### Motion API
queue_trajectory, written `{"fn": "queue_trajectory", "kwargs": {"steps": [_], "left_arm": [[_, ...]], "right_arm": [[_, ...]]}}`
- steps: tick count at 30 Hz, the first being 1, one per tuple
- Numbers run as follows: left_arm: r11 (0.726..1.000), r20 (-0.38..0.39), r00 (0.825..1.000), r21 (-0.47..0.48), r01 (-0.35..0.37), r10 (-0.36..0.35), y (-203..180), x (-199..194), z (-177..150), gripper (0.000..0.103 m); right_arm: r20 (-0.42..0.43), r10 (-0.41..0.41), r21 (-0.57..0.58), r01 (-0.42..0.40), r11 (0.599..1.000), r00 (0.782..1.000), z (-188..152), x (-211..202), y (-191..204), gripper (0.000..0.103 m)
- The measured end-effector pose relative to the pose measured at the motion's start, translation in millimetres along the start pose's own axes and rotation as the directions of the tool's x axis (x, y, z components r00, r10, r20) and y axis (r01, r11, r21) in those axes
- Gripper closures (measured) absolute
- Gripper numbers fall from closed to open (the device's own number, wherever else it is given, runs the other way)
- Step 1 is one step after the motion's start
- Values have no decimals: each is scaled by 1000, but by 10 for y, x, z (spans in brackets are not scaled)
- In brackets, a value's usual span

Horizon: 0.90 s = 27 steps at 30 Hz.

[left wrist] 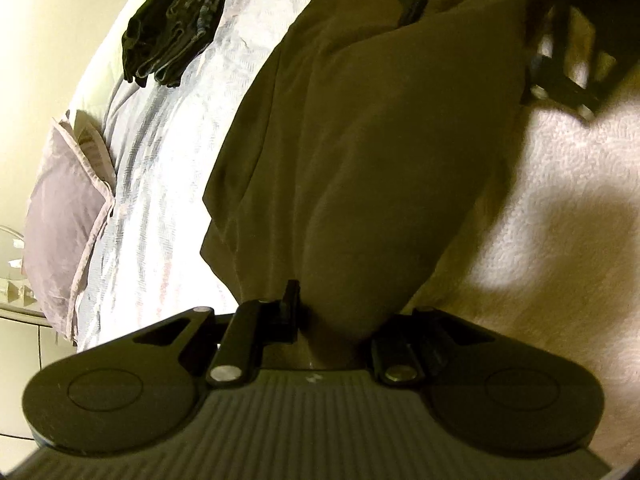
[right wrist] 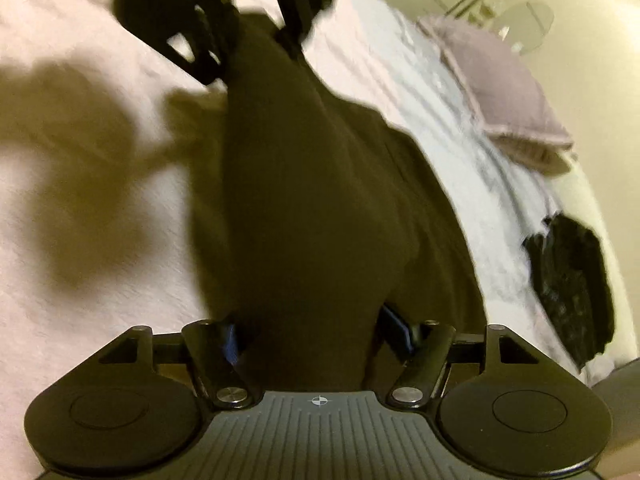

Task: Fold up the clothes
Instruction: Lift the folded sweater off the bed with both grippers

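A dark brown garment (left wrist: 360,140) is stretched between my two grippers above the bed. My left gripper (left wrist: 324,320) is shut on one end of it; the cloth bunches between its fingers. My right gripper (right wrist: 316,332) is shut on the other end of the garment (right wrist: 304,200). The right gripper also shows at the top right of the left wrist view (left wrist: 480,12), and the left gripper at the top of the right wrist view (right wrist: 256,40). The far part of the garment droops onto the bedcover.
The bed has a pale bedcover (left wrist: 172,152) and a pink blanket (left wrist: 560,208). A stack of folded dark clothes (left wrist: 176,24) lies near the bed's far edge, also in the right wrist view (right wrist: 572,292). A mauve pillow (left wrist: 68,216) lies at the head, near the wall.
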<state>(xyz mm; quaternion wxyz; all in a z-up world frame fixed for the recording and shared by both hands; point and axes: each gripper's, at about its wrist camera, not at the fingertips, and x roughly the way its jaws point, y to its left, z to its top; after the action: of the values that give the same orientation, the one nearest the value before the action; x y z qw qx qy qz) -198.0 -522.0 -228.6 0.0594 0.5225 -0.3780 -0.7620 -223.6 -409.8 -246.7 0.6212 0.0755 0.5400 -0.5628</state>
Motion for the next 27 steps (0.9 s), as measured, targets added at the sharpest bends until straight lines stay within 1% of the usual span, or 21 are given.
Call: {"fn": "queue_trajectory", "kwargs": {"steps": [4,5,6,7,9,10,14,16,19,23,27], "left_arm": [[999,-7,1000,46,-14,14,-100,34,22,82],[998,-8,1000,57,-17,18,-125,42,27,77],[997,-10,1000,68,-21,22,-150,50,33,76],[997,-12,1000,80,-24,25,-175,59,38,76],[995,-15,999,99,-28,30,-209,66,52,86],[995,-19,999,101,-25,28,-197,51,65,89],[997,2,999,69,-33,33,-14,-193,117,92],[998,25,999,49,-48,47,72,-401,157,92],[999,43,998,-1,-44,44,141,-740,254,93],[997,53,998,-66,-25,29,141,-1138,385,93],[994,61,998,-103,-17,23,91,-1465,487,93]], "right_arm": [[32,45,-72,-43,996,998,-97,-71,-126,62],[36,53,-86,-50,995,998,-124,-93,-146,65],[36,63,-99,-60,993,997,-146,-110,-174,73],[30,77,-105,-73,992,997,-157,-117,-205,78],[17,110,-99,-108,989,994,-142,-144,-294,84],[13,124,-97,-122,988,992,-125,-177,-340,86],[9,131,-116,-129,985,991,-61,-389,-578,88],[10,129,-121,-127,985,992,-49,-551,-689,89],[7,132,-131,-130,983,991,-51,-838,-813,89],[-4,145,-146,-144,979,989,-110,-1241,-840,89],[-13,143,-145,-143,979,990,-173,-1576,-831,89]]}}
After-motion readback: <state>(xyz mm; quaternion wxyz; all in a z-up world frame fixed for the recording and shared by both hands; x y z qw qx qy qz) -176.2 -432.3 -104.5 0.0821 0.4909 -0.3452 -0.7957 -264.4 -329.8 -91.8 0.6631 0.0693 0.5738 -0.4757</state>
